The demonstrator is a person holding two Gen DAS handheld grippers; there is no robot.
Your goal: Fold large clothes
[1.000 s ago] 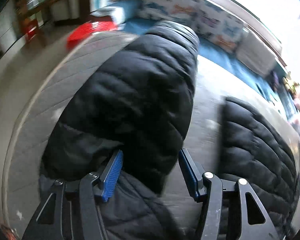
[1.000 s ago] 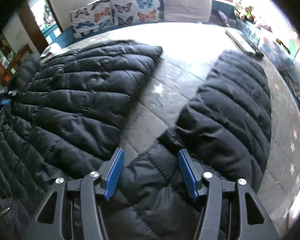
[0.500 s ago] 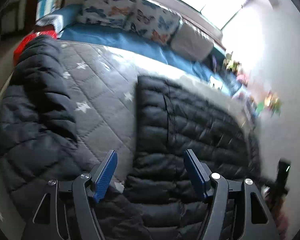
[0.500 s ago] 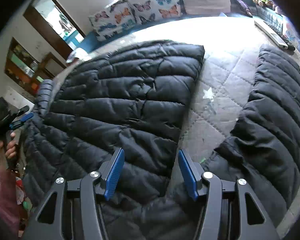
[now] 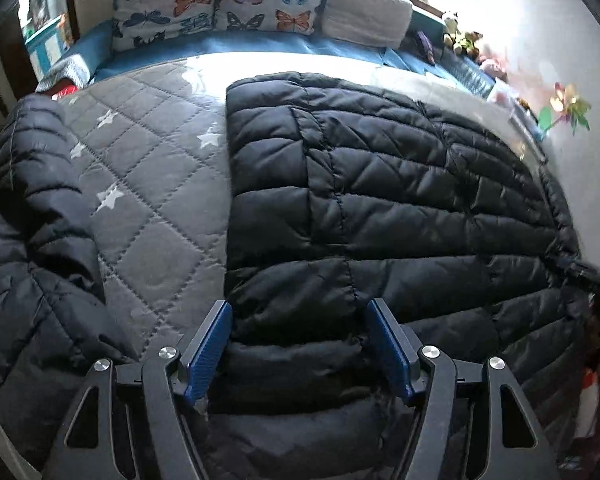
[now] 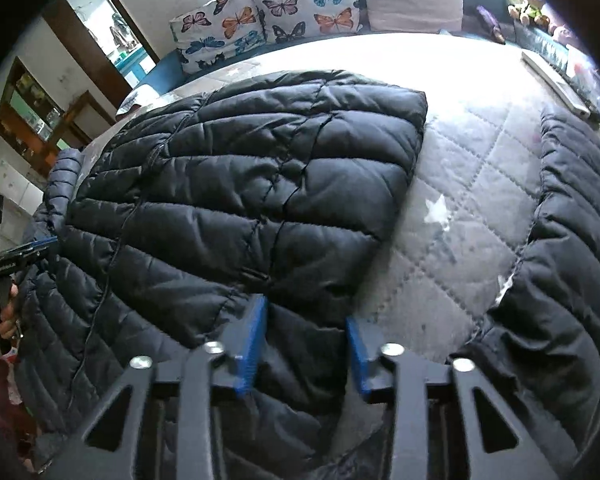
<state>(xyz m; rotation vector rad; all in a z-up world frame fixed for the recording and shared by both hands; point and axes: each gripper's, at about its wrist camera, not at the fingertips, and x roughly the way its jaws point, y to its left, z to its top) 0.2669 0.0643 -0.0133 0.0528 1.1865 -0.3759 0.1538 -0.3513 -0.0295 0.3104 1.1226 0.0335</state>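
Black quilted puffer jacket (image 5: 380,200) lies spread on a grey star-print quilted bed cover (image 5: 152,184), filling most of both views. Left gripper (image 5: 298,344), bottom centre of left wrist view: blue pads wide apart, jacket edge bulging up betw. them; jaws are narrowing a touch, but pads don't visibly press the fabric, so no grip seen. Right gripper (image 6: 306,344), bottom centre of right wrist view: jaws about half open & closing, blurred; a fold of the jacket (image 6: 240,200) sits betw. the pads; can't tell if they pinch it yet. Left view only: a sleeve or side panel at left edge of frame, apart from the main body w/ bare cover betw.; toys & a paper flower (image 5: 568,108) at upper right by the wall. Right view only: the left gripper (image 6: 24,254) at far left edge, held by a hand (image 6: 4,308), its tips touching or just beside the jacket's rim; wooden shelves (image 6: 32,120) upper left. Both views: butterfly cushions (image 6: 268,16) along the top.
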